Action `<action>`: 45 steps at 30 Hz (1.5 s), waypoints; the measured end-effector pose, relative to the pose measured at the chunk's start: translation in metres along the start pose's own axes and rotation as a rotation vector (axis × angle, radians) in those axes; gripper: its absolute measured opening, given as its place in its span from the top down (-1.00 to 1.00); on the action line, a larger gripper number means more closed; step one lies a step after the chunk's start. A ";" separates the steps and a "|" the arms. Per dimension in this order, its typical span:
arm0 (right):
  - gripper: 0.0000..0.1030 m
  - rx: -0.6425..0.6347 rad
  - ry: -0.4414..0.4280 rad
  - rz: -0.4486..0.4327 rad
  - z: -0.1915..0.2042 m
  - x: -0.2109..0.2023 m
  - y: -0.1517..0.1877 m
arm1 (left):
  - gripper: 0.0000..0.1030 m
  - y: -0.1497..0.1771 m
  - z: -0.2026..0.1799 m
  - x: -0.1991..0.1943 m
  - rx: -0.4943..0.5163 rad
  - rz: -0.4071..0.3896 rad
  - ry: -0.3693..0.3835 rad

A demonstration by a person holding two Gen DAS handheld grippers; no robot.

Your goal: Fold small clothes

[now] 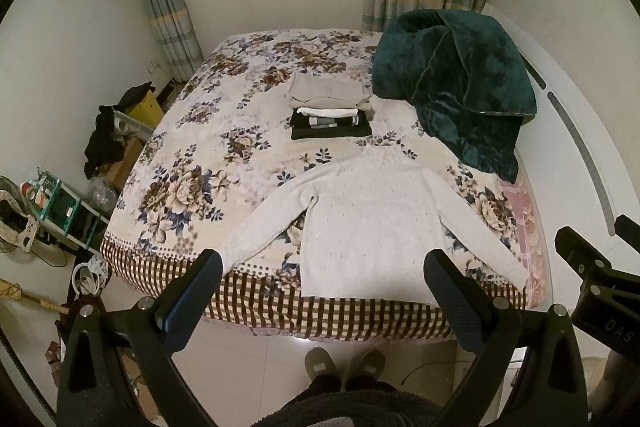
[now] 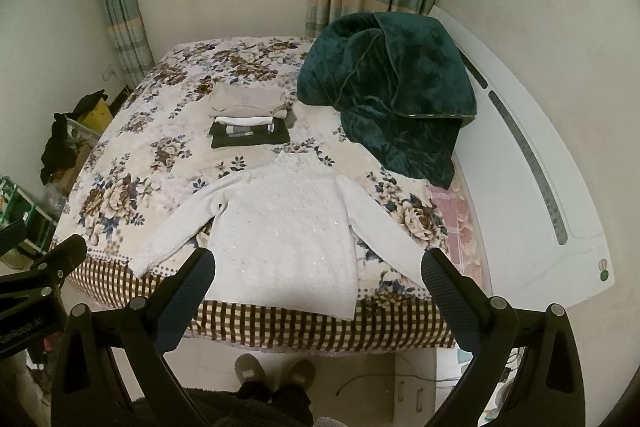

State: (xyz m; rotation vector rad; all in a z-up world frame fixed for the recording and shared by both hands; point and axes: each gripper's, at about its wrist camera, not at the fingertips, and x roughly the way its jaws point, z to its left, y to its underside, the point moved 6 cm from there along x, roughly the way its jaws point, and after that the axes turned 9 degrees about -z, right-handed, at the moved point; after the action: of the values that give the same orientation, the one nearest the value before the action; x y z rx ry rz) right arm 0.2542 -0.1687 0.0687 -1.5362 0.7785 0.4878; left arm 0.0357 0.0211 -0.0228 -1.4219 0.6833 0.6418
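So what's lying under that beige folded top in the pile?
Under the beige folded top lie a white piece and dark folded clothes; anything deeper in the stack is covered.

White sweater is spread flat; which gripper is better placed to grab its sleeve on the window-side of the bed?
Left. The left gripper, open, is held on the side of that sleeve of the white sweater; the open right gripper sits nearer the other sleeve.
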 end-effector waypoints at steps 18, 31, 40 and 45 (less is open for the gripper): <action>-1.00 -0.001 -0.009 -0.015 0.002 -0.010 0.000 | -1.00 0.002 0.005 -0.008 -0.002 -0.025 -0.002; -1.00 0.025 -0.021 -0.005 0.005 -0.014 -0.006 | -1.00 0.002 0.015 -0.009 -0.010 -0.066 -0.015; -1.00 0.158 0.136 0.089 -0.038 0.064 0.026 | -1.00 0.007 0.014 0.089 0.057 -0.069 -0.041; -1.00 0.382 0.299 0.192 -0.122 0.149 0.092 | -1.00 0.026 -0.018 0.181 0.092 0.037 -0.035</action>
State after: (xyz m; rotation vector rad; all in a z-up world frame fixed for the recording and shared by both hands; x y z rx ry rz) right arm 0.2726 -0.3157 -0.0852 -1.1943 1.1858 0.2304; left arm 0.1349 0.0032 -0.1767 -1.3130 0.7037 0.6546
